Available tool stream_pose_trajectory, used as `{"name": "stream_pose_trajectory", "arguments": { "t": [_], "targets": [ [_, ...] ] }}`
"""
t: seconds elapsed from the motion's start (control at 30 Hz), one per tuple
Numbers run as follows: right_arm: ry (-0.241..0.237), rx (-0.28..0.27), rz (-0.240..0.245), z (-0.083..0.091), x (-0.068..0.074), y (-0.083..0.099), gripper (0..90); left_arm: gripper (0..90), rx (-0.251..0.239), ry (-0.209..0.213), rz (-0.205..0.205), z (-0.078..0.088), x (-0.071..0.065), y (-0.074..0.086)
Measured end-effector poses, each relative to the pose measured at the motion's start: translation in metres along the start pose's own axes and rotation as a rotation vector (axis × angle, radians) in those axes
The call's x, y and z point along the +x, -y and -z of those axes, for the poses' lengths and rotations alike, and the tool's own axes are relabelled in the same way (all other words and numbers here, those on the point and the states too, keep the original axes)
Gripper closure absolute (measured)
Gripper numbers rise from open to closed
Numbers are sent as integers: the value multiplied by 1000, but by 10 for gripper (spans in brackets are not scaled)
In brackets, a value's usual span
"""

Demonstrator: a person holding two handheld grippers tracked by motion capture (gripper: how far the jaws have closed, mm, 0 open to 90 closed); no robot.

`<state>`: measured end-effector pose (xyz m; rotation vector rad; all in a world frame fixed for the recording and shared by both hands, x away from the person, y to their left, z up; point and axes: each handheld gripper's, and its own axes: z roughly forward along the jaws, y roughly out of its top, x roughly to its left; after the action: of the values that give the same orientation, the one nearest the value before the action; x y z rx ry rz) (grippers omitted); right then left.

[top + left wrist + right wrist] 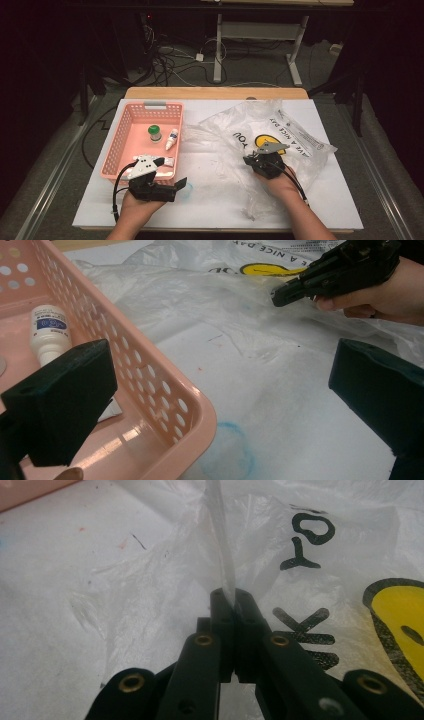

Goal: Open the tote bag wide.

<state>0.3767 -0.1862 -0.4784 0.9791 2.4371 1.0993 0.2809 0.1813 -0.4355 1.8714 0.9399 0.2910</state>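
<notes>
Two hand-held grippers: left (pixel 220 385) agape beside basket rim (pixel 200 410), right (pixel 229 597) pinching bag (pixel 220 545).

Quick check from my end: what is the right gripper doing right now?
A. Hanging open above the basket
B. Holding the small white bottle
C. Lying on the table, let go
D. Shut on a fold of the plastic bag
D: in the right gripper view, the right gripper has its jaws closed together, pinching a raised fold of the clear plastic bag.
</notes>
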Motion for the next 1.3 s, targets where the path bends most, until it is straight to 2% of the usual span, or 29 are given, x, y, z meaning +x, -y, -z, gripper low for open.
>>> {"name": "stream_pose_trajectory", "arguments": {
  "t": [0.47, 1.3],
  "targets": [
    [2, -139, -17, 24, -6, -7, 900, 0, -1, 0, -4, 0, 1, 0],
    [40, -309, -35, 63, -12, -21, 900, 0, -10, -9, 5, 2, 5, 1]
  ]
}}
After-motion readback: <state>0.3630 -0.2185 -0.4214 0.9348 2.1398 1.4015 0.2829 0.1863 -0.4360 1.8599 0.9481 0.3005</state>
